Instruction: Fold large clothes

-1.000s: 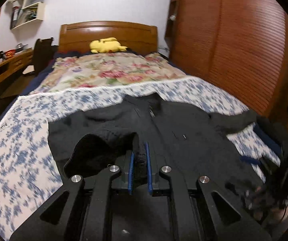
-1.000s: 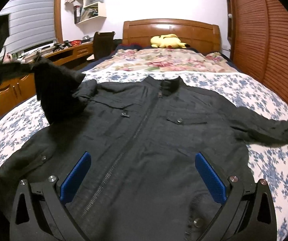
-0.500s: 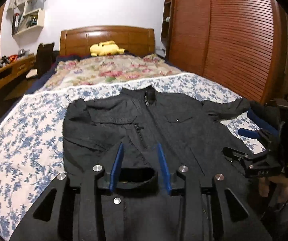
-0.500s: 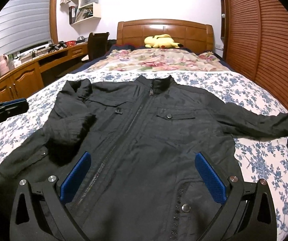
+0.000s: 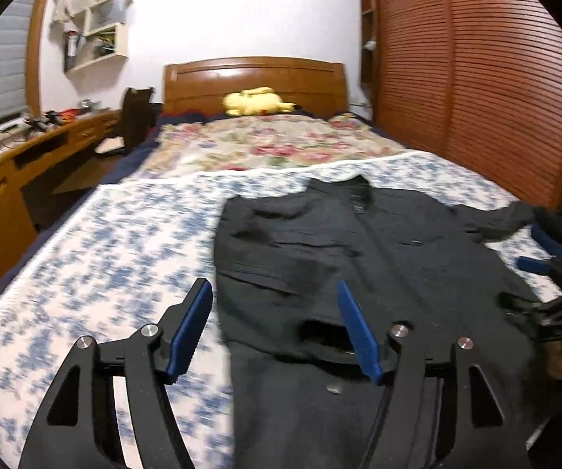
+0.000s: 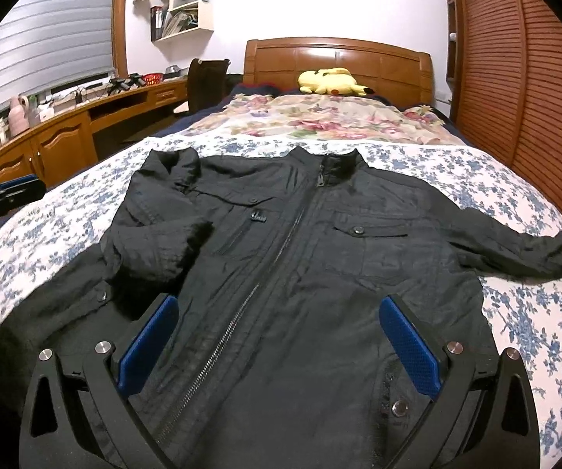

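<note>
A big black jacket [image 6: 304, 258] lies flat on the bed [image 6: 515, 312], front side up and zipped, with its collar toward the headboard. One fold looks done: the sleeve on the left in the right wrist view [image 6: 155, 250] is bent in and rests on the jacket's chest. The other sleeve [image 6: 523, 242] is not folded yet; it sticks out sideways across the flowery blanket. The bottom of the jacket has not been folded up either, so I think most of the job is left. The left gripper [image 5: 277, 328] hangs over the jacket's edge, where the black cloth meets the blanket. Its fingers are opening, and nothing is pinched between them. The right gripper [image 6: 277, 344] hangs over the lower middle of the jacket, near the zipper. Its fingers are wide apart and hold nothing. The next good step is probably to bring in the far sleeve, then fold the jacket in half.
</note>
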`<action>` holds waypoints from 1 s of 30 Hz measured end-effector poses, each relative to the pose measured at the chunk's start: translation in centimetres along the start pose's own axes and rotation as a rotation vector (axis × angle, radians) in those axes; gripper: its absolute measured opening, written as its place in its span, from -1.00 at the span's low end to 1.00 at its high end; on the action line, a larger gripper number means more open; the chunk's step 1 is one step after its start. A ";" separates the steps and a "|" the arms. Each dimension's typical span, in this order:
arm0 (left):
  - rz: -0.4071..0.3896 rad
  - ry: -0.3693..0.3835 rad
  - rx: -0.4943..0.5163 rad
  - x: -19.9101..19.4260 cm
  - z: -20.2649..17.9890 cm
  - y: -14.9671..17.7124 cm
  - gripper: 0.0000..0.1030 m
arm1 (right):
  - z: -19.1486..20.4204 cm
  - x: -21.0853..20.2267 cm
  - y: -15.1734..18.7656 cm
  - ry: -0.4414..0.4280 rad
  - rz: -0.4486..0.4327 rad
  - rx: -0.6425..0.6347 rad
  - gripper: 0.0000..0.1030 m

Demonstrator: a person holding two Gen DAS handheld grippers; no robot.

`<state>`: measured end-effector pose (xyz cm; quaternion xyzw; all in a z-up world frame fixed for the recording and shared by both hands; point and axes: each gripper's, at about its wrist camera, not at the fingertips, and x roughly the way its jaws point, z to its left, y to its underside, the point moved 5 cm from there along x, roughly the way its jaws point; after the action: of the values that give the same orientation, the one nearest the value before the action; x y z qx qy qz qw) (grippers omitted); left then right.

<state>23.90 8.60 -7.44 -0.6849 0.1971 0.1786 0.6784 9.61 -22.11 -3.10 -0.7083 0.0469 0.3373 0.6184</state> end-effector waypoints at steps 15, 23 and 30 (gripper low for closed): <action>-0.034 -0.028 -0.111 -2.0 6.0 0.7 0.56 | 9.3 5.6 -3.9 -0.219 0.057 -0.122 0.55; -0.042 -0.048 -0.112 -2.8 7.2 1.2 0.56 | 12.0 12.0 -2.0 -0.190 0.221 -0.235 0.48; -0.060 -0.052 -0.112 -3.5 7.3 1.2 0.56 | 12.1 14.7 -1.5 -0.155 0.286 -0.280 -0.68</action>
<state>20.48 15.95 -6.81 -0.7225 0.1484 0.1867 0.6490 16.60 -5.61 -9.79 -0.7454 0.0518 0.4782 0.4616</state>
